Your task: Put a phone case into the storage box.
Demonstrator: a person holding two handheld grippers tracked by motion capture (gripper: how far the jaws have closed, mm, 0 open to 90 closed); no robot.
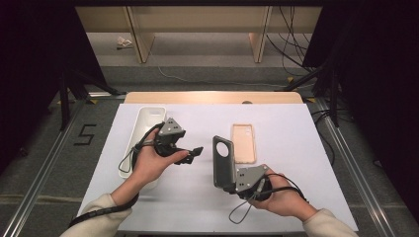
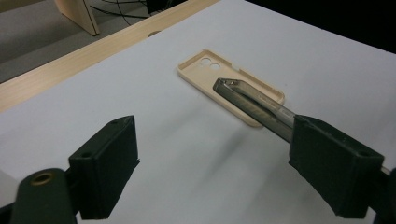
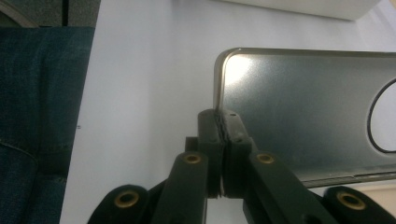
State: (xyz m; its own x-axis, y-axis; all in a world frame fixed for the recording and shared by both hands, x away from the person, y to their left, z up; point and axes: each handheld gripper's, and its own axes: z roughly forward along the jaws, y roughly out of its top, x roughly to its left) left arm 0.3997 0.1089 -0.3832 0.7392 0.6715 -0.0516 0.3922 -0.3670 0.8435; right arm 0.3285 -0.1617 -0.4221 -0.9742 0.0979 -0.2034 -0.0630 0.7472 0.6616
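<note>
r gripper (image 1: pixel 228 186) clamps the grey phone (image 1: pixel 223 161) upright by its bottom edge, long axis up, just left of the beige case (image 1: pixel 243 143) lying flat; l gripper (image 1: pixel 193 153), jaws apart & empty, is nearer the phone.

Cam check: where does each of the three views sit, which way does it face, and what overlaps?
High view: above the person's side, facing forward and down on the white table; forearms, left gripper and right gripper show.
Left gripper view: on the left gripper, along its open jaws toward the beige phone case.
Right gripper view: on the right gripper, jaws shut on the grey phone case.
Shared: the grey phone case appears in all three views; the beige phone case in the high and left gripper views.
</note>
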